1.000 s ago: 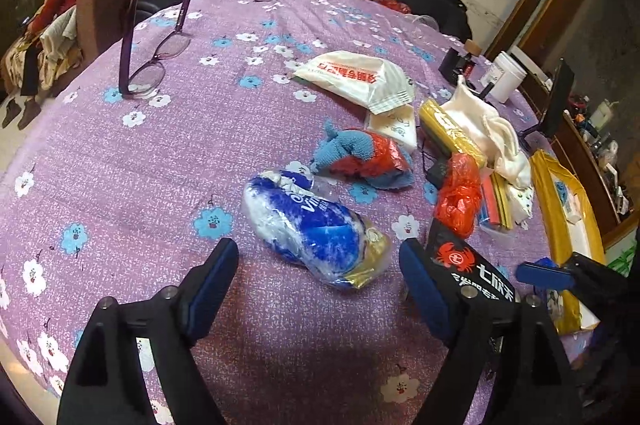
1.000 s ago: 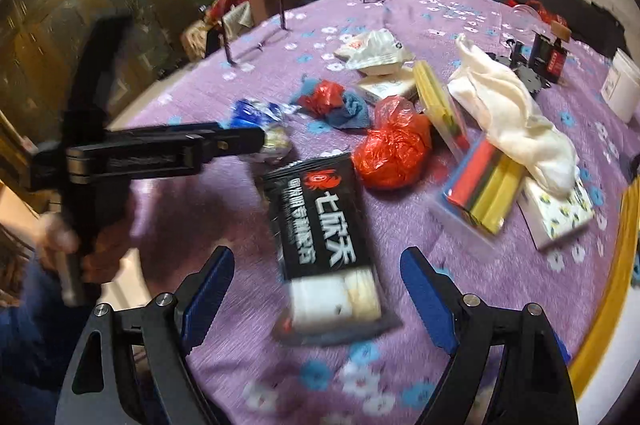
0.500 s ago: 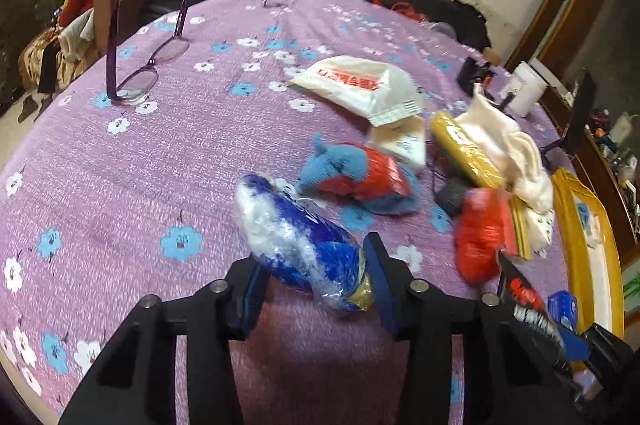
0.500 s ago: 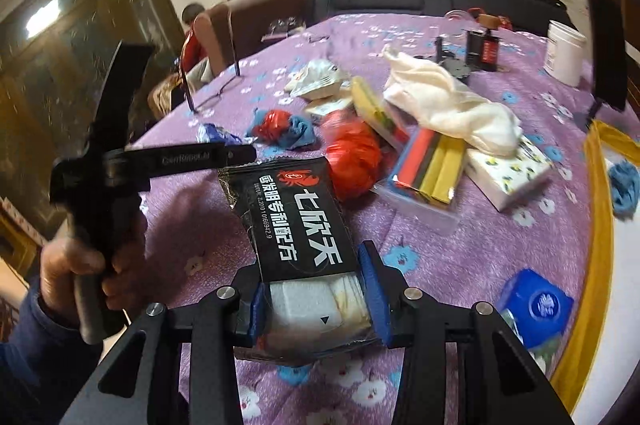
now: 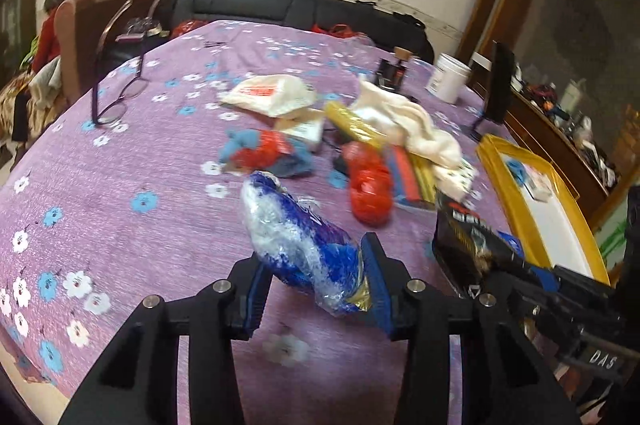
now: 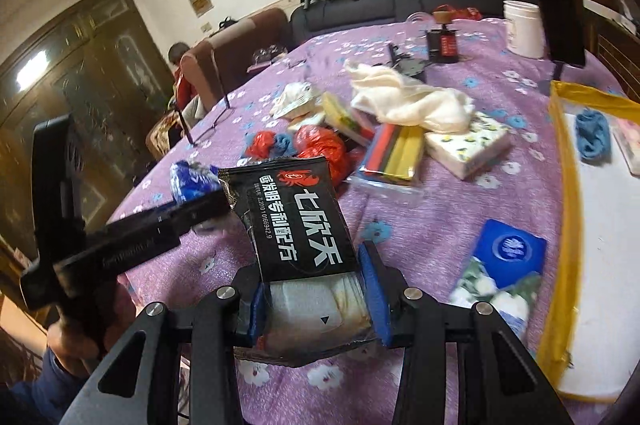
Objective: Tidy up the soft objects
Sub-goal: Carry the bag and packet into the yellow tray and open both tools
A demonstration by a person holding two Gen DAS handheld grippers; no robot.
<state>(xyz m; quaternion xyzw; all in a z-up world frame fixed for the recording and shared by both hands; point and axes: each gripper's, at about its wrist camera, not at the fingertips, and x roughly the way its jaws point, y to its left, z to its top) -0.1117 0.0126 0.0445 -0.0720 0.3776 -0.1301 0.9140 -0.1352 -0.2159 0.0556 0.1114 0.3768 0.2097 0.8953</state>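
My left gripper (image 5: 316,289) is shut on a blue and white plastic pack (image 5: 296,237) and holds it above the purple flowered tablecloth (image 5: 120,185). My right gripper (image 6: 316,297) is shut on a black snack packet (image 6: 296,221) with white lettering, also lifted off the cloth. That packet shows at the right of the left wrist view (image 5: 468,237). The left gripper with the blue pack (image 6: 188,181) shows at the left of the right wrist view. A yellow-rimmed white tray (image 6: 600,225) lies to the right and holds a blue cloth (image 6: 592,133).
On the cloth lie a red bag (image 5: 370,181), a blue-red soft toy (image 5: 264,153), a white towel (image 5: 408,121), tissue packs (image 6: 468,145), a blue pack (image 6: 508,257), glasses (image 5: 116,101), a white cup (image 5: 450,77) and a black stand (image 6: 556,13).
Both grippers have closed from wide open onto their packs and lifted them off the cloth. Both cameras now sit higher and look further across the table.
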